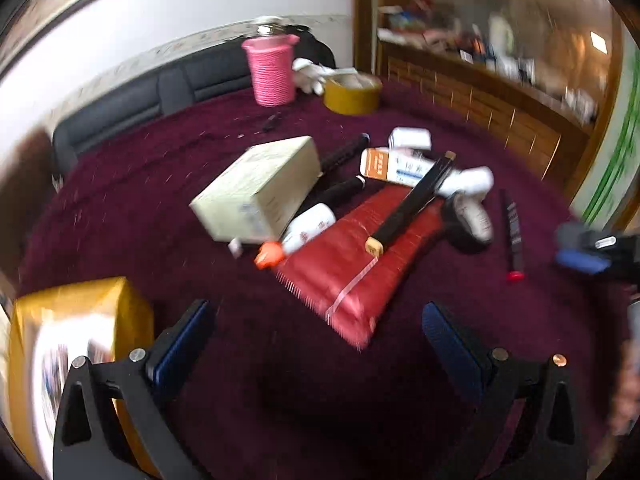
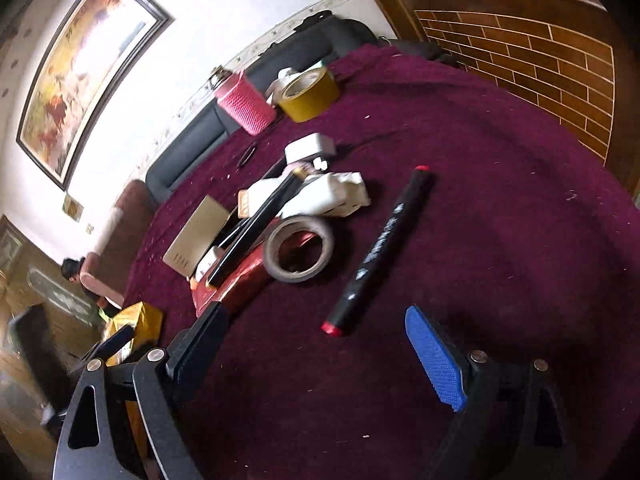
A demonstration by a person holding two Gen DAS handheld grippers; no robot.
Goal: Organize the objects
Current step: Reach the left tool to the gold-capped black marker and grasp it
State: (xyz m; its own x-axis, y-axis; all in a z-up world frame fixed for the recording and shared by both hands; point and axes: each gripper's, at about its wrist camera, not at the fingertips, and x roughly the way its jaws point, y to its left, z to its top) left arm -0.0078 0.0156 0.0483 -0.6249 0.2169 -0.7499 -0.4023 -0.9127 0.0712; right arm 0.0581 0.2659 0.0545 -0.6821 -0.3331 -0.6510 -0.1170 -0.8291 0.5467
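Right wrist: right tongs [image 2: 320,344] apart, marker [image 2: 378,250] just ahead; left tongs [image 1: 320,330] apart.

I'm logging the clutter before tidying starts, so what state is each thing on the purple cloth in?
Left tongs: open, empty.
Right tongs: open, empty.
Black marker: lying flat, alone, both red ends on.
Grey tape roll: leaning on the red packet.
Red packet: flat, a black stick across it.
Cream box: tilted, resting on other items.
Pink cup: upright.
Yellow tape roll: lying flat.
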